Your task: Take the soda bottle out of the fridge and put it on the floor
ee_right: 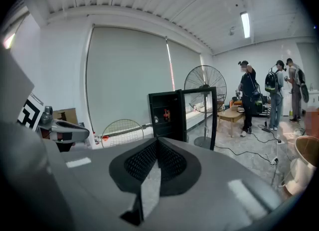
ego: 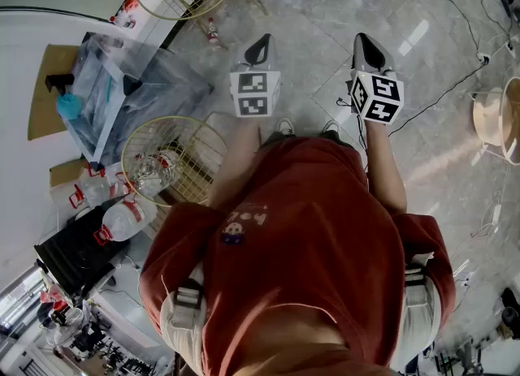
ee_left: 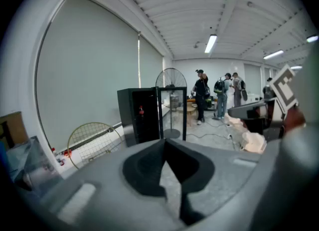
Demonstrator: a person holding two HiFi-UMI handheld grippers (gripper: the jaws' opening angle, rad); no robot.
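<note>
While you stand on the pale grey marble floor (ego: 313, 29), both hand-held grippers point forward, empty.
Your left gripper (ego: 263, 41) has its jaws pressed together at the tips, with nothing between them. Your right gripper (ego: 365, 42), just beside it, is closed tight on nothing too. Well ahead, a round gold wire fan guard (ee_right: 122, 131) leans at the wall. To its right stands the small black fridge (ee_right: 164, 117), with the dark, red-labelled soda bottle (ee_right: 166, 115) upright on a shelf inside. The fridge's glass door (ee_right: 200, 117) hangs open to the right.
</note>
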